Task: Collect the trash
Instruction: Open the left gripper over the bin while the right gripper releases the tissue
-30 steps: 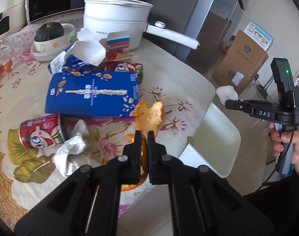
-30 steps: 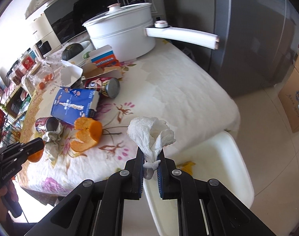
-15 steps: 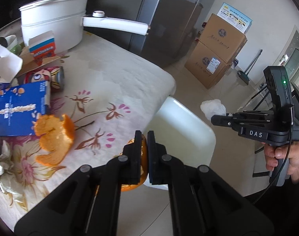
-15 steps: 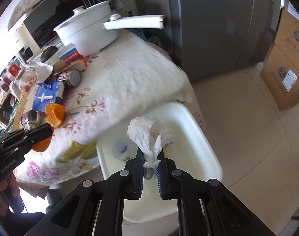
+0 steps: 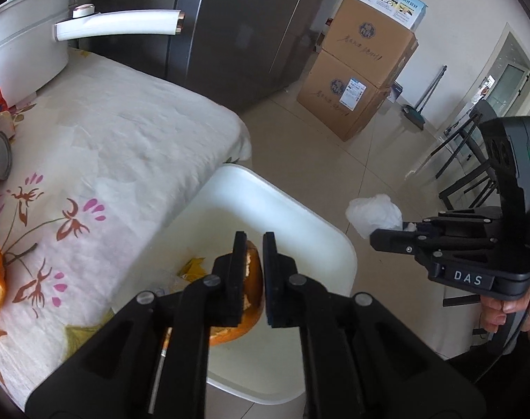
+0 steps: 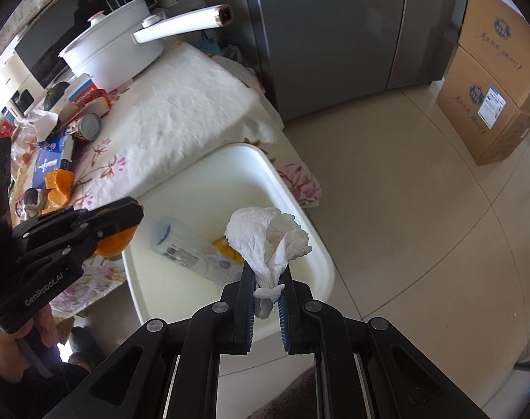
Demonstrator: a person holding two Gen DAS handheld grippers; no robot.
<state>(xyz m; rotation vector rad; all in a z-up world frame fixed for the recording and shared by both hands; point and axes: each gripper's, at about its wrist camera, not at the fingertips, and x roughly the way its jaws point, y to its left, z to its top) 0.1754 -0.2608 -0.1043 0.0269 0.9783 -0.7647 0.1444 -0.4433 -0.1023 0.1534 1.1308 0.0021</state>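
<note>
Both grippers are now over the white bin (image 6: 319, 244) beside the table (image 5: 132, 132); a second ago they were over the tablecloth. The left gripper (image 5: 254, 262) is opening, with the orange peel (image 5: 252, 279) loose between its fingers above the bin. The right gripper (image 6: 266, 291) stays clenched on the crumpled tissue (image 6: 265, 234) above the bin's near rim.

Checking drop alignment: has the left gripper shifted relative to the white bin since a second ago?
Yes. The left gripper has swung off the table to above the white bin, its jaws opening around the orange peel.
</note>
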